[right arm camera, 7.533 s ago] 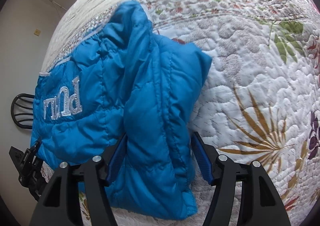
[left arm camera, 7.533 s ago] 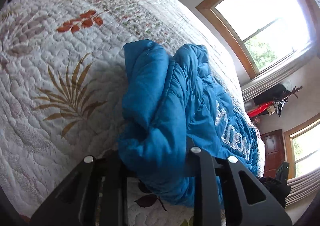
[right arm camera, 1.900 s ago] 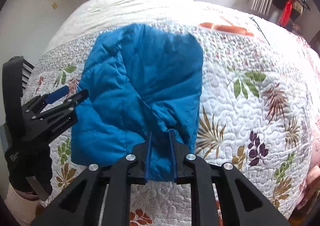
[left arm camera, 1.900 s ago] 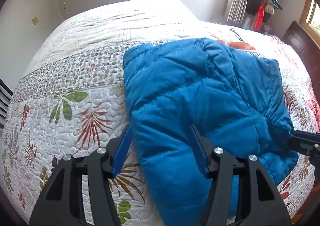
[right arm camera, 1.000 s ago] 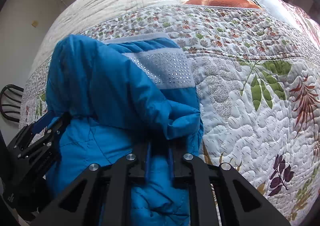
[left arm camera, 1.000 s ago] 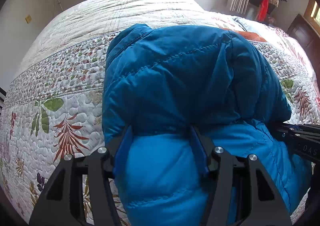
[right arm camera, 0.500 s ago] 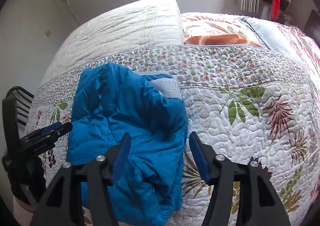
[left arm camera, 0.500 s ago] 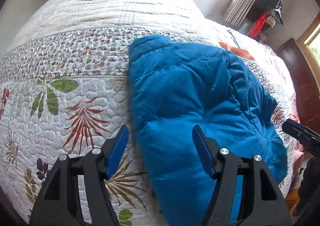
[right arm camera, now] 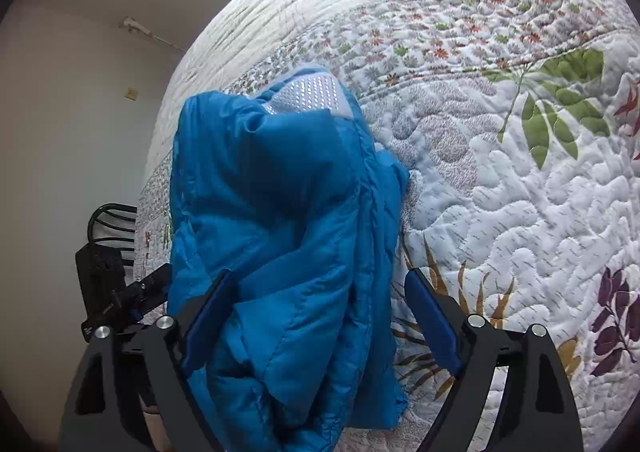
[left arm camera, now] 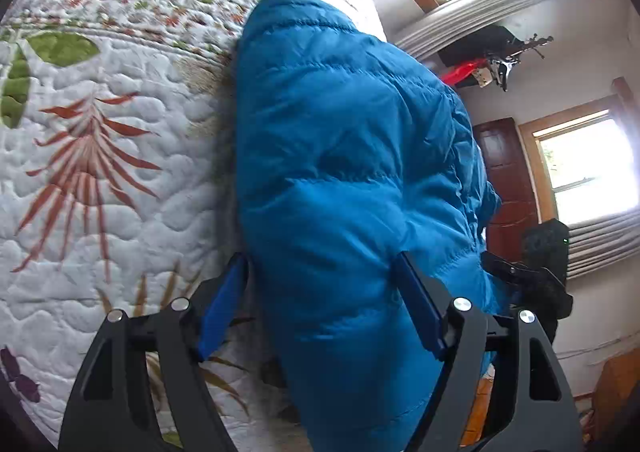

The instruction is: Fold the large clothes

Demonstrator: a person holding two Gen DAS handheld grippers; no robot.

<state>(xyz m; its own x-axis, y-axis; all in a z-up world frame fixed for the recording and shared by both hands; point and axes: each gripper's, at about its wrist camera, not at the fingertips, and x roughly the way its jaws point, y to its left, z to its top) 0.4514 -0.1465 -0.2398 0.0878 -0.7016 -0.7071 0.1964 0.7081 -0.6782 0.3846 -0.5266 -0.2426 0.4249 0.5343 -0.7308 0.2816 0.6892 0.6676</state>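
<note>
While the quilted bed [right arm camera: 520,180] fills both views, the blue puffer jacket [left arm camera: 352,172] lies bunched on it, its near end cut off below each frame. Only the right view shows its pale dotted lining [right arm camera: 308,92]. Both the left gripper [left arm camera: 320,304] and the right gripper [right arm camera: 316,312] straddle the jacket, fingers spreading wider; whether any finger touches fabric is unclear.

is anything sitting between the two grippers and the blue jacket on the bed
Nothing visible does. The blue jacket bulges straight into the left gripper between its opening jaws, and into the right gripper likewise. Only the quilt lies beside it.
</note>
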